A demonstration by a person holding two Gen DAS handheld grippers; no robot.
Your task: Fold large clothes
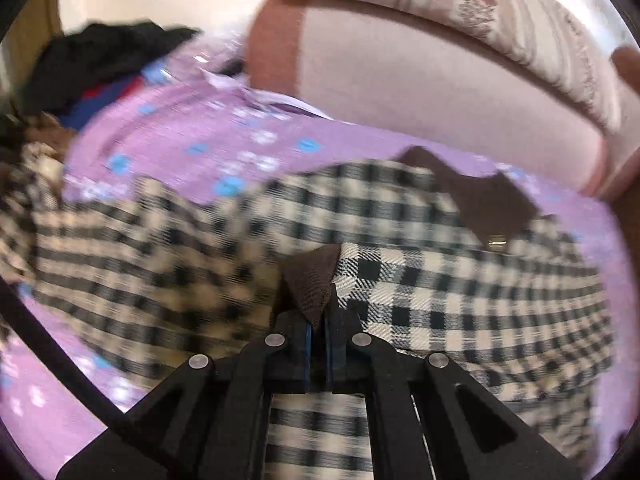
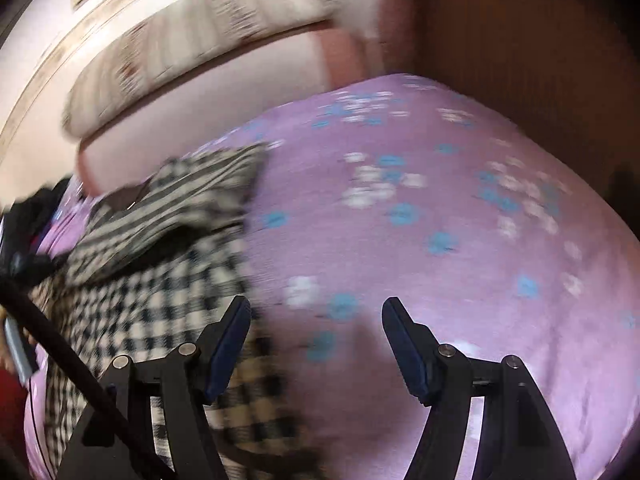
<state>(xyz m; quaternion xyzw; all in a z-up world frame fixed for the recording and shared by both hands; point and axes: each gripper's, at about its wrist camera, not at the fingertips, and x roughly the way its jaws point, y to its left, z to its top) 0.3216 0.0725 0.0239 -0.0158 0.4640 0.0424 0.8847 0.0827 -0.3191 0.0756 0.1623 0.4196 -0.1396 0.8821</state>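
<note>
Checked black-and-cream flannel shirt [image 1: 420, 280] lies spread on the purple flowered bed sheet [image 2: 400, 220]. Left tool [image 1: 318, 316] pinches only the shirt's brown collar tip [image 1: 312, 280]; it could slip. Right tool [image 2: 316, 312], beside the shirt, gapes empty.

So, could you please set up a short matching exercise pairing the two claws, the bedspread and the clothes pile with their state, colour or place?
Things:
1. left claw
2. right claw
3. bedspread
4. dark clothes pile

Descriptions:
A. purple with blue and white flowers
B. open, nothing between its fingers
C. heaped at the far end of the bed
D. shut on the brown collar of the checked shirt

Pairs: 1-D, 2-B, 3-A, 4-C
</note>
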